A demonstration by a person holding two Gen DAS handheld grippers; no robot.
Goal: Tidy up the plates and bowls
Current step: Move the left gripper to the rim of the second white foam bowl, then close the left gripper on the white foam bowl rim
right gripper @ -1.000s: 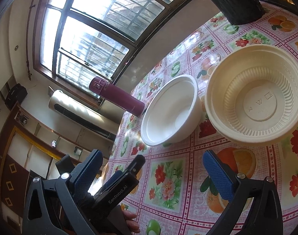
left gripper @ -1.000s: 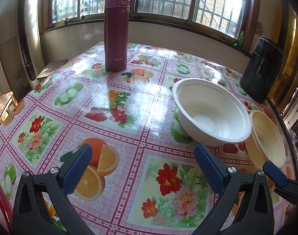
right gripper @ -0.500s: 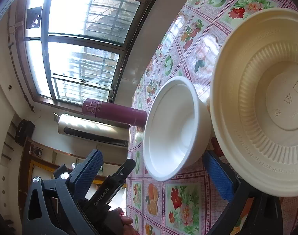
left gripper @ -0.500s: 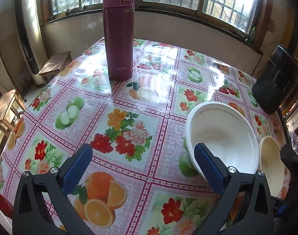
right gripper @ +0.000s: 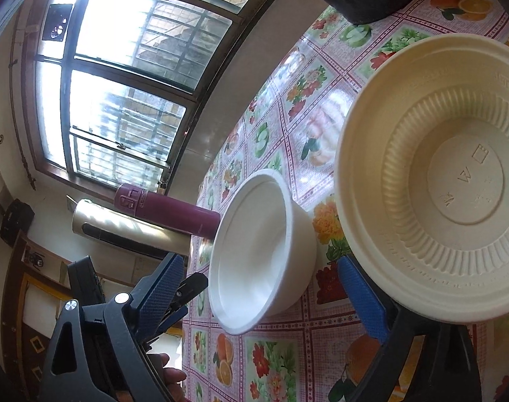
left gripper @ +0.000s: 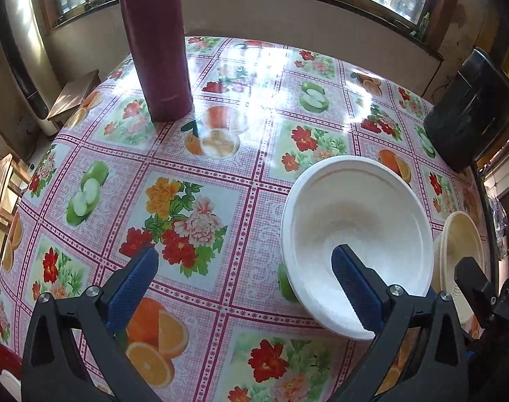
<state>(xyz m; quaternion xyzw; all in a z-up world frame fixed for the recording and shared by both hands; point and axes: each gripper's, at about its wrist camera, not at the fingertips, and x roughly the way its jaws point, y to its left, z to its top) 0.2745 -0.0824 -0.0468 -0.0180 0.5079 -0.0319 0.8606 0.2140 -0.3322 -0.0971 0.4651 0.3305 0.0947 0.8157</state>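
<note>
Flowers and fruit cover our tablecloth (left gripper: 201, 181). We see an empty white bowl (left gripper: 358, 231), with a ribbed cream bowl (right gripper: 455, 181) at 3 o'clock, also empty. Our left gripper (left gripper: 244, 284) gapes wide; our right gripper (right gripper: 264, 288) is closing around the white bowl.

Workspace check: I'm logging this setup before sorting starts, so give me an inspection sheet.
Surface: table under a glossy fruit-and-flower oilcloth.
Job's things: white bowl and cream ribbed bowl, upright, side by side.
Clutter: maroon flask; black container.
Grippers: left gripper open, one finger over the white bowl; right gripper closing, pads pressing on nothing.
Cables: nothing seen.
Surroundings: barred windows, wooden stools.
</note>
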